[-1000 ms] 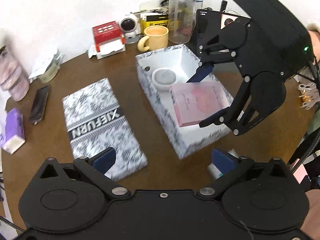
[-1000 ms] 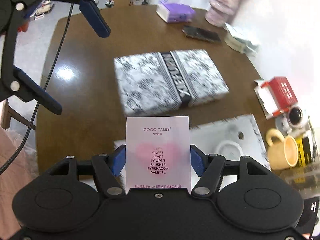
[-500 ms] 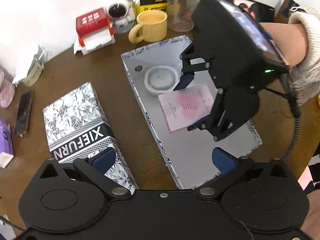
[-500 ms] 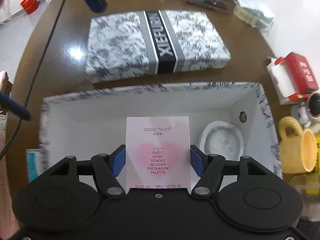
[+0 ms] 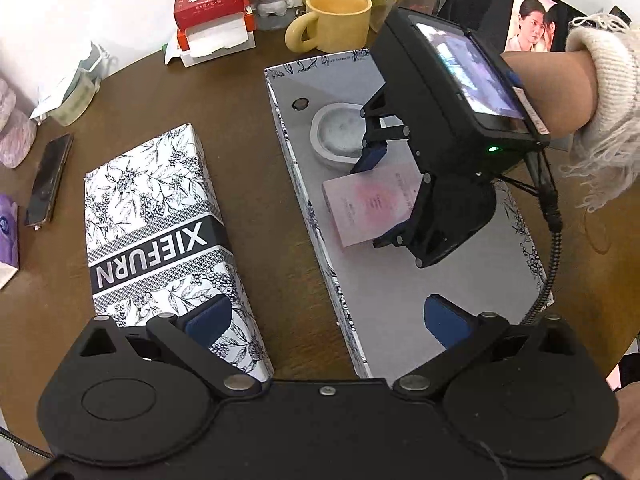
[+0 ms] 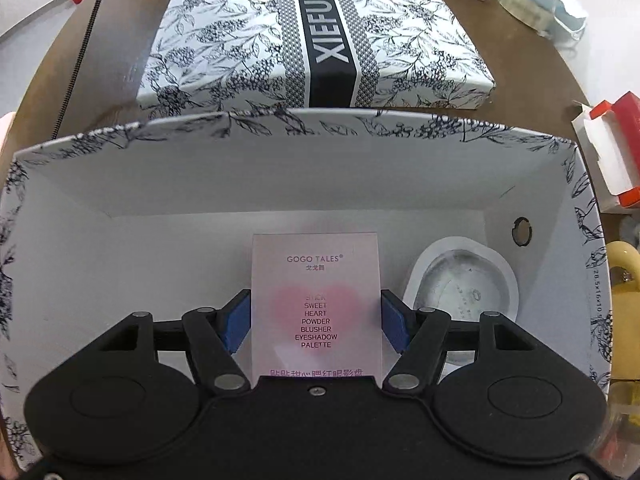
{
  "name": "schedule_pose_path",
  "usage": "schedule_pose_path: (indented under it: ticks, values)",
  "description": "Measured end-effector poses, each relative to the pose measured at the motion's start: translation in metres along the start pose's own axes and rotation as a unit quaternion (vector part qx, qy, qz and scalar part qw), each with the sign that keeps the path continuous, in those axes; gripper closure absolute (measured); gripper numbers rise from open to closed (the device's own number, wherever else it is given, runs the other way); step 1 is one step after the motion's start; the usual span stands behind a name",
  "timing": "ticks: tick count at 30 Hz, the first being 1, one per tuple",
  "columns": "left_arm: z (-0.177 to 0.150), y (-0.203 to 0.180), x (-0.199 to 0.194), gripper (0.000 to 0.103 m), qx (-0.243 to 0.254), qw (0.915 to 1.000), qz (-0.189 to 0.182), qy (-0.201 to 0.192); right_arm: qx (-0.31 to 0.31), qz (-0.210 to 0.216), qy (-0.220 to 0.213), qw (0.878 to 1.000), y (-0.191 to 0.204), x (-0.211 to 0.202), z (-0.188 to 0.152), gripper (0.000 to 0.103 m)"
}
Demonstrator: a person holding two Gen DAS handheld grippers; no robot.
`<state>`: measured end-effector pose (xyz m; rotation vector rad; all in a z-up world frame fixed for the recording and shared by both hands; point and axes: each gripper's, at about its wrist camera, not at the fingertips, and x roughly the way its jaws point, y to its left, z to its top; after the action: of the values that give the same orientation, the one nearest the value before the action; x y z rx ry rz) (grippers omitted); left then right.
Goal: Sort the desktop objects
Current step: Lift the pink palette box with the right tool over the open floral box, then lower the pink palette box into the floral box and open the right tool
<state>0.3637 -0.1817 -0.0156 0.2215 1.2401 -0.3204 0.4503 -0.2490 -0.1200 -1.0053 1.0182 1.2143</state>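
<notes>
Inside the open white box (image 6: 280,184), low over the floor: right gripper (image 6: 316,320), blue pads clamped on both long edges of the pink palette box (image 6: 316,300). Palette lying flat, long axis running straight out along the fingers, far short edge aimed at the box's far wall, print reading upright toward the camera. From the left wrist view, same palette (image 5: 368,204) sitting mid-box, pointing across the short width toward the patterned lid (image 5: 160,236). Just beside it, a round white dish (image 6: 460,284), near the box's end wall. Lid lying flat on the brown table (image 5: 256,184), parallel to the box, XIEFURN band across it. Left gripper (image 5: 328,320) hovering above the box's near end, pads wide apart, nothing between them. Yellow mug (image 5: 336,20) beyond the box.
</notes>
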Motion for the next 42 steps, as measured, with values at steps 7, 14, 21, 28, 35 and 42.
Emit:
schedule_pose_path:
  ticks: [7, 14, 21, 28, 35, 42]
  values:
    - [-0.005, -0.002, 0.002, 0.000, -0.011, 0.9999, -0.005, 0.000, -0.006, -0.002, 0.010, 1.000, -0.001, 0.004, -0.001, 0.034]
    - [-0.008, -0.002, 0.002, 0.000, -0.012, 0.9999, -0.009, -0.004, -0.011, -0.005, 0.020, 1.000, 0.000, 0.006, -0.002, 0.034]
    - [-0.009, -0.001, 0.002, 0.000, -0.013, 0.9998, -0.012, -0.006, -0.010, -0.005, 0.022, 1.000, 0.004, 0.006, 0.004, 0.032]
    - [-0.011, -0.004, -0.005, 0.000, -0.007, 0.9998, -0.013, -0.011, -0.008, -0.002, 0.018, 1.000, 0.010, -0.005, 0.005, 0.017]
    - [-0.017, -0.010, -0.019, 0.000, 0.007, 0.9996, -0.011, -0.024, 0.007, -0.036, -0.004, 0.999, 0.014, -0.035, 0.007, 0.009]
    - [-0.029, -0.014, -0.039, 0.000, 0.033, 0.9986, -0.009, -0.041, 0.041, -0.071, -0.035, 0.996, 0.023, -0.072, 0.007, 0.001]
